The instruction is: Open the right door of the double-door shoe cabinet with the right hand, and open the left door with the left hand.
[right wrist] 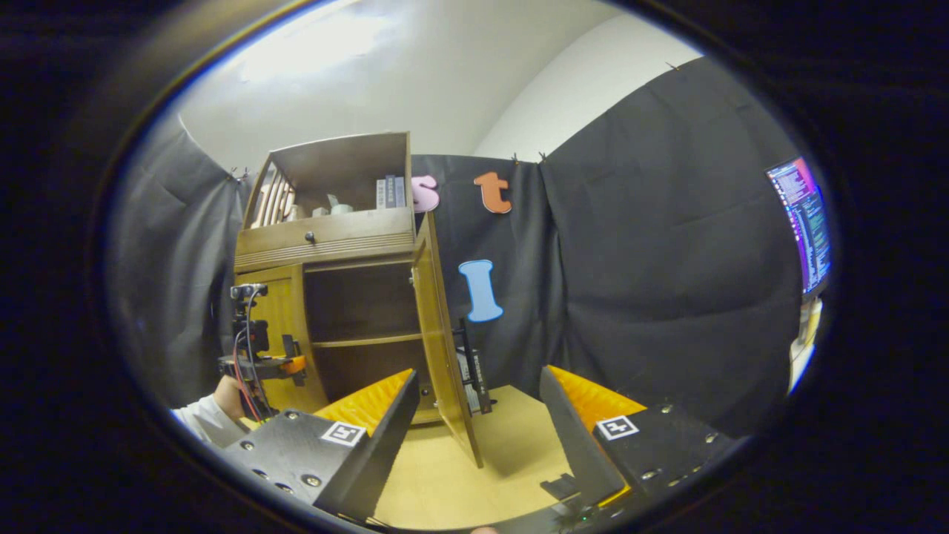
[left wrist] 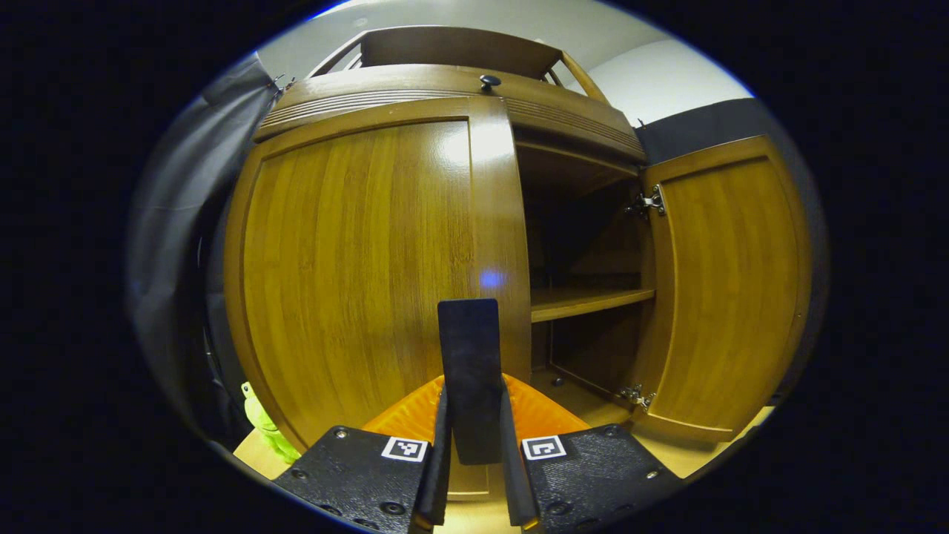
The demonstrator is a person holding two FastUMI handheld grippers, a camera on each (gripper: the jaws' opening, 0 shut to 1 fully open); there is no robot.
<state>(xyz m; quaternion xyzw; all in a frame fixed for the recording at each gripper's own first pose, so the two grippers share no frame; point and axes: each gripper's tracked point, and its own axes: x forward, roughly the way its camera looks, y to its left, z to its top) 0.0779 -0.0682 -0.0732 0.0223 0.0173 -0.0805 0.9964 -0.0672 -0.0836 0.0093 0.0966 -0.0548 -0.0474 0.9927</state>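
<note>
Wood-grained and glossy, the left door (left wrist: pixel 371 274) sat closed in the left gripper view, while the right door (left wrist: pixel 730 289) stood swung wide, baring the shelf (left wrist: pixel 589 300) inside the cabinet (right wrist: pixel 334 297). The left gripper (left wrist: pixel 474 415) had its fingers pressed close on a dark flat tab between them, aimed at the left door's free edge; whether that tab belonged to the door could not be told. The right gripper (right wrist: pixel 478 426) hung spread and empty, well back from the cabinet. From here the likely trouble was a slip: the flat edge offered little purchase, and a pull off the hinge arc could strip the grip. A hard yank might also rock the cabinet or swing the door toward the person's sleeve (right wrist: pixel 204 419).
</note>
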